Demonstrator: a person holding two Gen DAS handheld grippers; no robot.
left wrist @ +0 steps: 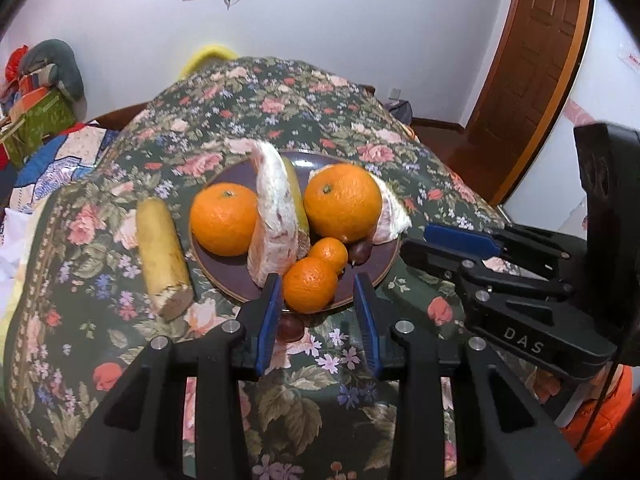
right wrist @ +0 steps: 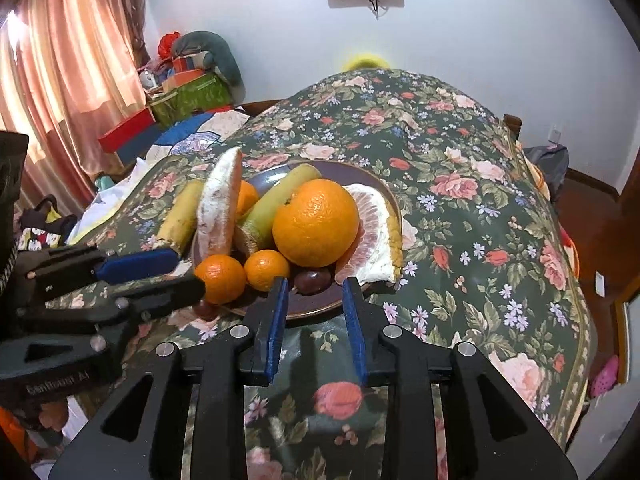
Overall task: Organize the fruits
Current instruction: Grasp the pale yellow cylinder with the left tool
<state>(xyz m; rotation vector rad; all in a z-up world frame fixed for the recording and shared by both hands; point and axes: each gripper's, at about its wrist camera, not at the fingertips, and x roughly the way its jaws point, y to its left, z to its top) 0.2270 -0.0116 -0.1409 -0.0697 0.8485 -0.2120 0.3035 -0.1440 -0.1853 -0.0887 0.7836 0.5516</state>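
**Both grippers facing a loaded plate**

Blue-padded fingers (left wrist: pixel 268 312) of the left gripper (left wrist: pixel 318 292) are standing wide apart and holding nothing, framing a small mandarin (left wrist: pixel 310 284) that is sitting at the near rim of the dark plate (left wrist: pixel 224 268). Just below that rim a grape (left wrist: pixel 290 326) is lying loose on the floral cloth (left wrist: pixel 320 392) — probably the next stray to gather. Off to the left, a banana piece (left wrist: pixel 162 252) is resting beside the plate, not on it. Oranges and pomelo wedges are crowding the plate, leaning on one another for support.

Opposite, the right gripper (right wrist: pixel 316 300) is hovering equally wide and empty, pointing at a dark grape (right wrist: pixel 312 280) on the plate — seemingly waiting its turn.
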